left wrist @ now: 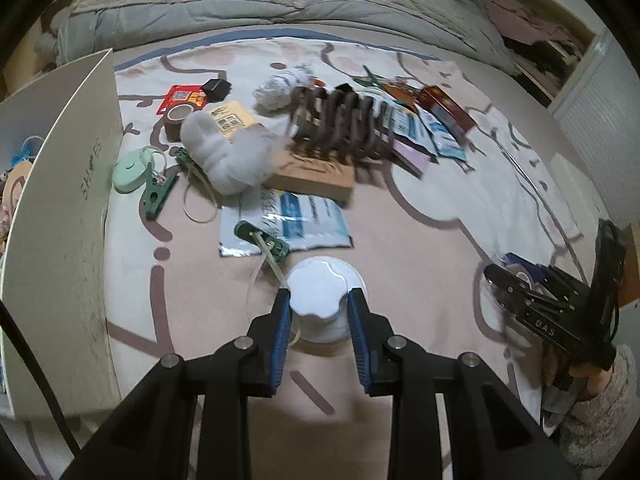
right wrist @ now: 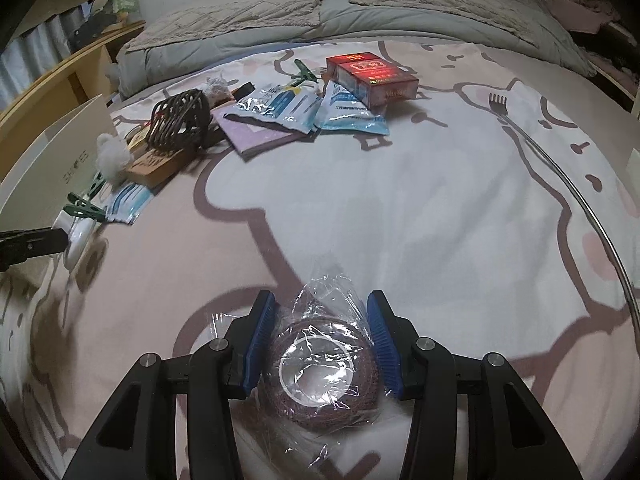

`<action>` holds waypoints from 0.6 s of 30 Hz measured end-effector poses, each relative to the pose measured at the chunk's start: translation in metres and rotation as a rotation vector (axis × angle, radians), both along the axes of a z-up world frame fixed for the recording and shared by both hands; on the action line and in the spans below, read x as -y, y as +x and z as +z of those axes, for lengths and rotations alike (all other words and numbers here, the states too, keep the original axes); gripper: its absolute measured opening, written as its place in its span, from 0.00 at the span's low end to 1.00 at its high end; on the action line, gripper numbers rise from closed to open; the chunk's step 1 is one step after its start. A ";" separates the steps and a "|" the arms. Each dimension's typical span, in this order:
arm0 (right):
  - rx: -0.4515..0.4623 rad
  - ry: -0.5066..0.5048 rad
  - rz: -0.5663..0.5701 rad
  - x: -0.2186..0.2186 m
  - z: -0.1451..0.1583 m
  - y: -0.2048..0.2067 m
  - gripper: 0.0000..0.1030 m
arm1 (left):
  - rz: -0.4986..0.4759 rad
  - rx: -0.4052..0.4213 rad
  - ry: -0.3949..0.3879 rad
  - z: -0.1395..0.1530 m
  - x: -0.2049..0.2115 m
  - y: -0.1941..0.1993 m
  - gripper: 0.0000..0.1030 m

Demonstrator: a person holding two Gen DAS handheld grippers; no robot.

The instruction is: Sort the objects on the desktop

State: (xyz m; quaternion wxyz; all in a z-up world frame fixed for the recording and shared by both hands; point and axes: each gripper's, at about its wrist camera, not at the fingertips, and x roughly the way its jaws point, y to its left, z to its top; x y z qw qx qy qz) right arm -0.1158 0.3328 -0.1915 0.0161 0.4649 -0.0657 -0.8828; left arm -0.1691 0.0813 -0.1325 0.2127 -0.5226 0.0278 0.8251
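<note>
Left wrist view first: at the far left stands a pale cardboard box (left wrist: pixel 60 200) with a few things just visible inside, which we take for the sorting bin. Beside it on the patterned pink-and-white bedsheet (left wrist: pixel 420 240) lie a mint-green round tape measure (left wrist: pixel 130 170), a green plastic clothespin (left wrist: pixel 158 196), a white wad of cotton stuffing (left wrist: pixel 224 156), a dark wire spiral rack (left wrist: pixel 344 124) and blue-and-white foil sachets (left wrist: pixel 288 220), all unsorted. Our left tongs (left wrist: pixel 318 304) are closed narrow on a white scalloped plastic lid (left wrist: pixel 320 288), the piece in hand. Right wrist view: our right tongs (right wrist: pixel 320 340) hold a maroon roll wrapped in clear plastic (right wrist: pixel 320 380), with a red carton (right wrist: pixel 372 76) far beyond. We judge the sort barely begun; most of the pile remains.
</note>
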 end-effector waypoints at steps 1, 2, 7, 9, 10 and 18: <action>0.000 0.002 -0.002 0.001 0.000 0.003 0.47 | -0.007 0.001 0.000 0.001 -0.001 0.003 0.28; -0.001 0.005 -0.002 0.002 0.000 0.006 0.47 | -0.015 0.002 0.003 0.002 -0.002 0.006 0.28; 0.001 0.010 0.000 0.007 0.001 0.018 0.47 | -0.061 0.020 0.021 0.003 -0.007 0.022 0.28; 0.002 0.015 -0.003 0.009 0.002 0.023 0.47 | -0.085 0.028 0.029 0.003 -0.009 0.029 0.28; 0.003 0.020 -0.002 0.011 0.002 0.026 0.47 | -0.094 0.030 0.030 0.003 -0.010 0.032 0.28; 0.005 0.038 -0.001 0.020 0.005 0.043 0.47 | -0.074 0.098 0.050 -0.009 -0.007 0.038 0.28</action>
